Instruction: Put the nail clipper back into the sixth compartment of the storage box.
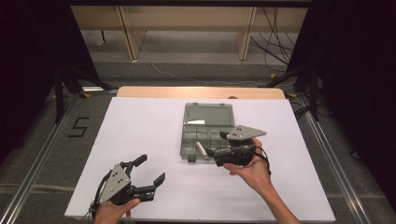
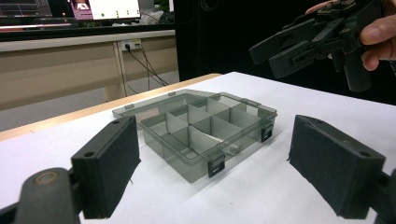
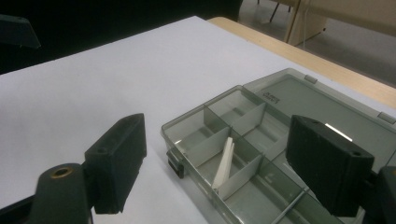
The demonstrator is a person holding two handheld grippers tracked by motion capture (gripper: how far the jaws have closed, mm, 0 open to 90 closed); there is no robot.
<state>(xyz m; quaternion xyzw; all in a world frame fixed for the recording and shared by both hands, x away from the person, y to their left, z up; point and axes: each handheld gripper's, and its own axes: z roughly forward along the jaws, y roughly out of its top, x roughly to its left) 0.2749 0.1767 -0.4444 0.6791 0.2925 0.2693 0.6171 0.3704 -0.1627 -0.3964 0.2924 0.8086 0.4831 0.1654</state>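
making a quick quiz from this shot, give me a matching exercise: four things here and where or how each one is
Things:
1. organiser box
2. lid
3. white strip
4. left gripper

States:
a. leaning in a compartment at the box's latch end
b. open, held over the white sheet, apart from the box
c. swung back, lying flat on the table
d. smoky clear, split by dividers

Pairs: 1-d, 2-c, 3-a, 4-b

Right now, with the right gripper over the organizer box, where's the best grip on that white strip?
Probably its raised upper end. The white strip leans tilted in a front compartment of the open organizer box, top poking above the dividers. Bring the right gripper down from above, open jaws spanning its thin faces.
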